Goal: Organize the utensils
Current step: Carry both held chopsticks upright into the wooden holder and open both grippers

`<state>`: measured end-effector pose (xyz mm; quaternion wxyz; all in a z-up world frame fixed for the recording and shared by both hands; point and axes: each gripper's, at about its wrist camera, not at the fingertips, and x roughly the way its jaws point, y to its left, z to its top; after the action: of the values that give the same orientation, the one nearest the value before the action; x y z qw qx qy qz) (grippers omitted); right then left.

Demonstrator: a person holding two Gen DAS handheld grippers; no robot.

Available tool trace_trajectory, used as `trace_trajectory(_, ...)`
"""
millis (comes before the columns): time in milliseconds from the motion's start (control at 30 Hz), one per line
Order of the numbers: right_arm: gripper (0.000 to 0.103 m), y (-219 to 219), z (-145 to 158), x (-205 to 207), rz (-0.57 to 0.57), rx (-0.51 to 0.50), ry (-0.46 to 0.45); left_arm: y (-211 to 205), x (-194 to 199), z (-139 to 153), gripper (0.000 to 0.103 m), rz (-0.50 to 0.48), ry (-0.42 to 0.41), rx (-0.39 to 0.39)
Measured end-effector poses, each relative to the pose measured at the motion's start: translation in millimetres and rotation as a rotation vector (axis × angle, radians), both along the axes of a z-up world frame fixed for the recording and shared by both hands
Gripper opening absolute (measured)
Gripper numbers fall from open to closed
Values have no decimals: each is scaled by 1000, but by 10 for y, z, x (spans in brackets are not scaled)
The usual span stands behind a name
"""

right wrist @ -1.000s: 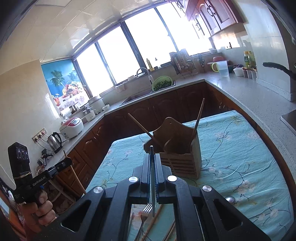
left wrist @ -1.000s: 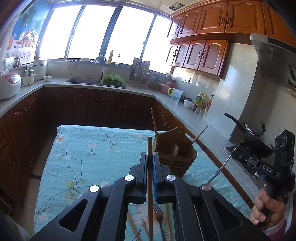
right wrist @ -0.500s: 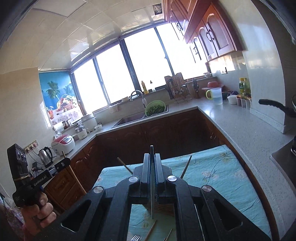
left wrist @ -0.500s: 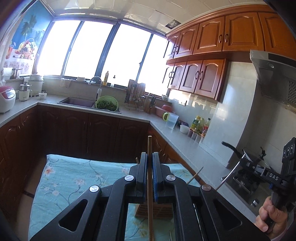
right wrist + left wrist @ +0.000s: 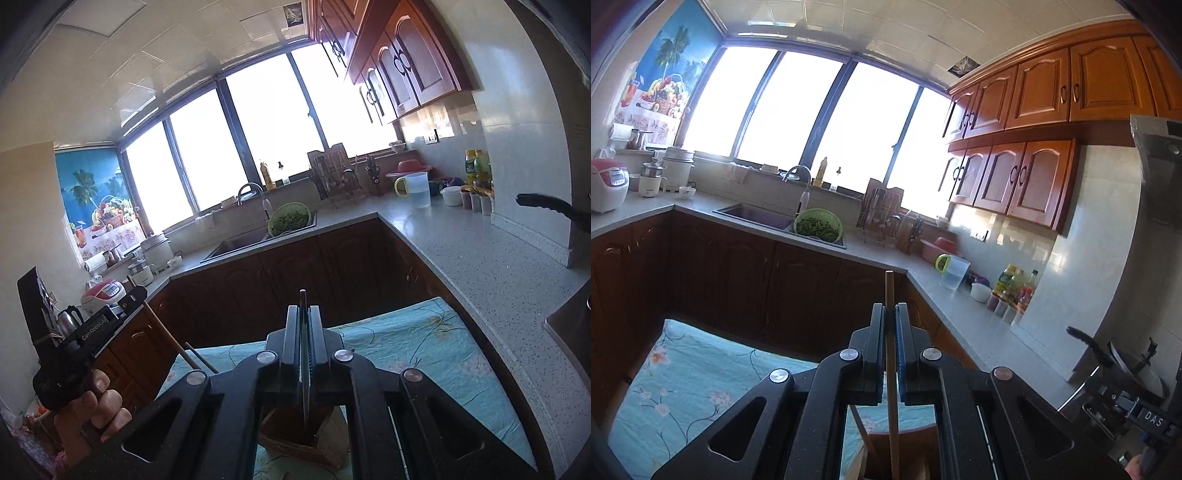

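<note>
Utensils: two are held — a wooden chopstick (image 5: 891, 387) on the left and a thin metal utensil (image 5: 304, 369) on the right; both stand near upright between closed jaws
Left hand: seen in the right wrist view at the lower left; the hand (image 5: 92, 413) wraps the grip of the left gripper (image 5: 890, 325)
Left gripper: jaws clamped on the wooden chopstick; its top pokes above the fingers, its lower end drops toward the holder below
Wooden holder: a slatted wooden utensil holder (image 5: 314, 439) sits on the table directly under both grippers; another chopstick (image 5: 201, 358) leans out of it to the left
Table: covered by a light blue floral cloth (image 5: 413, 347); dark cabinets lie behind it
Right gripper: the right gripper (image 5: 304, 325) is pinched tight on the metal utensil; which kind it is I cannot tell — only a narrow edge shows; its lower end hangs over the holder's opening
Counter: grey worktop (image 5: 472, 251) on the right, with a clear jug (image 5: 417, 188) and bottles at the back
</note>
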<state>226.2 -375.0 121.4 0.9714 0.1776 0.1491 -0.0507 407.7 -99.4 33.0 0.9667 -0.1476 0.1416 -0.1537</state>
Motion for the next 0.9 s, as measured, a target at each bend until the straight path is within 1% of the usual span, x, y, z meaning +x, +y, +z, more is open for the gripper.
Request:
trace_trajectory(67, 4, -3, -158, 56, 6, 16, 22, -71, 53, -209, 3, -12, 14, -9)
trace_trajectory(133, 4, -1, -298, 91, 7, 28, 39, -140, 92, -372, 3, -14, 29, 1)
trace_trajectory(267, 4, -32, -499, 141, -1, 59, 66, -223, 164, -584, 3, -19, 56, 34)
trace_trajectory(400, 4, -67, -607, 176, -7, 78, 87, -310, 267, -716, 4, -34, 93, 64)
trace_trajectory(533, 4, -89, -652, 205, -9, 86, 100, -343, 348, -724, 5, -45, 114, 77)
trace_trajectory(600, 4, -102, -650, 204, -12, 88, 102, -343, 373, -662, 5, -46, 115, 82)
trace_trajectory(700, 4, -120, -644, 204, -12, 93, 106, -220, 349, -555, 5, -47, 118, 85)
trace_trajectory(800, 4, -133, -643, 214, -4, 101, 106, -185, 351, -515, 5, -48, 126, 94)
trace_trajectory(833, 6, -140, -643, 215, 0, 107, 105, -123, 300, -520, 5, -48, 130, 97)
trace_trajectory(867, 9, -145, -641, 216, 3, 111, 104, -115, 301, -513, 8, -47, 135, 98)
trace_trajectory(900, 9, -143, -644, 209, 3, 117, 100, -96, 277, -510, 13, -43, 141, 97)
